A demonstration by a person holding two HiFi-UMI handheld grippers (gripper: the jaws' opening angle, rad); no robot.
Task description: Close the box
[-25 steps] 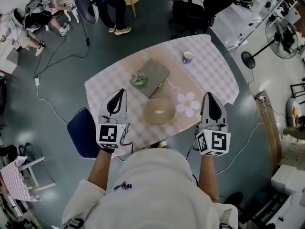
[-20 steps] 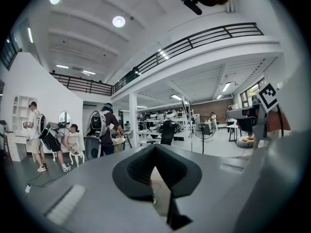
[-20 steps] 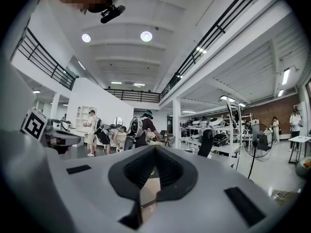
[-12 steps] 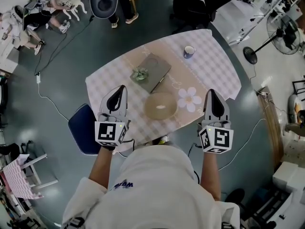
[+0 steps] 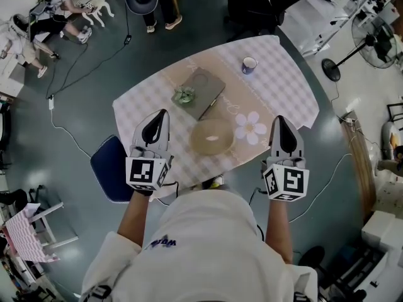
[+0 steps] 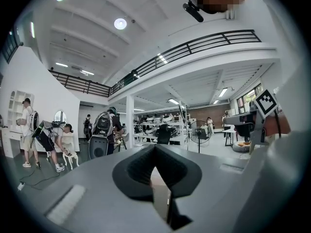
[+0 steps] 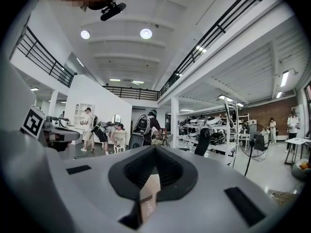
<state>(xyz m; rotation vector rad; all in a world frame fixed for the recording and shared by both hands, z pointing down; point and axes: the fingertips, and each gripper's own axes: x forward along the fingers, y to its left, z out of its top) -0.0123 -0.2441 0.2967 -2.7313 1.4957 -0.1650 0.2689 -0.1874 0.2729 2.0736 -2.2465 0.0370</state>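
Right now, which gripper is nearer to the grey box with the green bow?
Left. In the head view the left gripper hangs just below-left of the box; the right gripper is farther off, below-right of it.

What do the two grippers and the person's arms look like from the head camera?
Both the left gripper and right gripper are pale grey, tapering to a point, with black-lined openings. Each carries a white cube printed with black square markers. The person wears a white short-sleeved top.
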